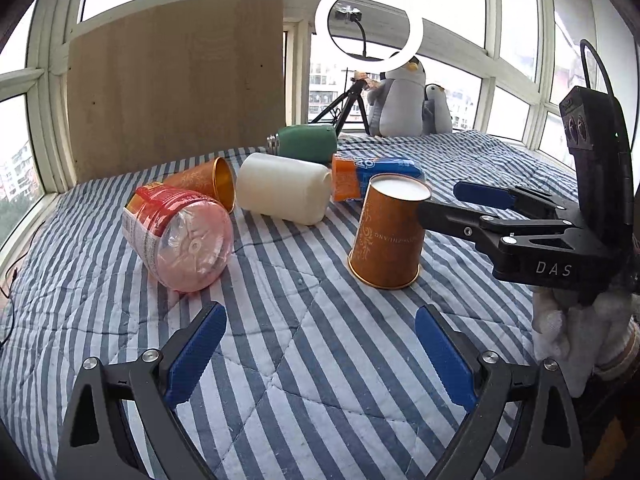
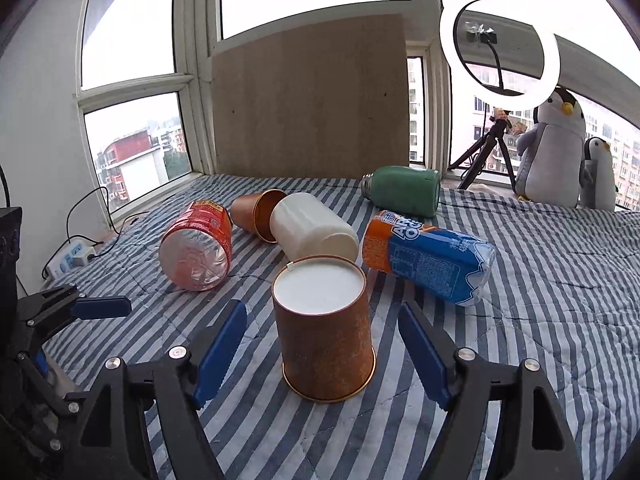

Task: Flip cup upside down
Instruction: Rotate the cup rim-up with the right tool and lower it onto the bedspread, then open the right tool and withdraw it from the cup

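An orange paper cup (image 2: 325, 334) stands upside down on the striped quilt, white base up; it also shows in the left wrist view (image 1: 387, 234). My right gripper (image 2: 322, 354) is open, its blue fingers on either side of the cup without touching it; in the left wrist view the right gripper (image 1: 444, 200) reaches in from the right. My left gripper (image 1: 320, 356) is open and empty, low over the quilt in front of the cup. A second orange cup (image 1: 208, 184) lies on its side further back, also in the right wrist view (image 2: 258, 214).
Lying on the quilt behind the cup: a red-labelled plastic jar (image 1: 178, 236), a white container (image 1: 282, 188), a blue-orange packet (image 2: 430, 258), a green bottle (image 2: 404, 190). A board (image 2: 310, 96), a ring light (image 2: 500, 54) on a tripod and plush penguins (image 2: 554, 152) stand by the window.
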The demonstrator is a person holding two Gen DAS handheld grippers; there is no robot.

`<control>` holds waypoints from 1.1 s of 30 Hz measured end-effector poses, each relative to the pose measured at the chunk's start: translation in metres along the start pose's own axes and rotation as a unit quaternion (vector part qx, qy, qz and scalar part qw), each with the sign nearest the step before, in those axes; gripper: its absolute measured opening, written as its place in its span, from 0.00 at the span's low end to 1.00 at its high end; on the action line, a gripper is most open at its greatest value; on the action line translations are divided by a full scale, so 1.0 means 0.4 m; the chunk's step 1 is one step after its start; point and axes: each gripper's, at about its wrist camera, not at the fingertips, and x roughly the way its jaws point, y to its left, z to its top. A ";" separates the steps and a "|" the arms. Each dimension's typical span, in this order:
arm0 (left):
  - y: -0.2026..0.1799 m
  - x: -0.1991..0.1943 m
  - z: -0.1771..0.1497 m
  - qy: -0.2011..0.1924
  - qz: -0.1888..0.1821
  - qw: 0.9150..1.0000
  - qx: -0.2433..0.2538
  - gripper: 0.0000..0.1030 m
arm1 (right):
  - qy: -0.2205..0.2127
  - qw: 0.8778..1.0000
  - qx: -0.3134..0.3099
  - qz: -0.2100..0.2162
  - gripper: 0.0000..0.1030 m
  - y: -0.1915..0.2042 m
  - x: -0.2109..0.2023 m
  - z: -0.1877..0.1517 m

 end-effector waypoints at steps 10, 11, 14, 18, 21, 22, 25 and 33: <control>-0.038 -0.003 0.043 -0.102 0.058 0.993 -0.006 0.99 | -0.047 0.996 0.022 -0.078 0.74 -0.072 -0.128 -0.050; -0.040 -0.003 0.044 -0.111 0.062 0.992 -0.008 0.99 | -0.050 0.995 0.026 -0.086 0.74 -0.084 -0.136 -0.052; -0.046 0.001 0.046 -0.123 0.073 0.990 -0.010 0.99 | -0.058 0.992 0.037 -0.109 0.74 -0.109 -0.144 -0.056; -0.056 0.031 0.046 -0.105 0.077 0.992 0.000 0.99 | -0.056 0.989 0.044 -0.132 0.74 -0.128 -0.131 -0.065; -0.053 0.045 0.047 -0.096 0.076 0.992 -0.001 0.99 | -0.049 0.988 0.036 -0.142 0.74 -0.121 -0.120 -0.067; -0.051 0.047 0.047 -0.097 0.077 0.992 -0.004 0.99 | -0.049 0.987 0.032 -0.147 0.74 -0.117 -0.120 -0.070; -0.040 0.050 0.044 -0.098 0.081 0.992 -0.014 0.99 | -0.055 0.985 0.024 -0.159 0.74 -0.105 -0.121 -0.073; -0.055 0.027 0.032 -0.124 0.111 0.986 -0.005 0.99 | -0.058 0.983 0.025 -0.172 0.77 -0.103 -0.126 -0.076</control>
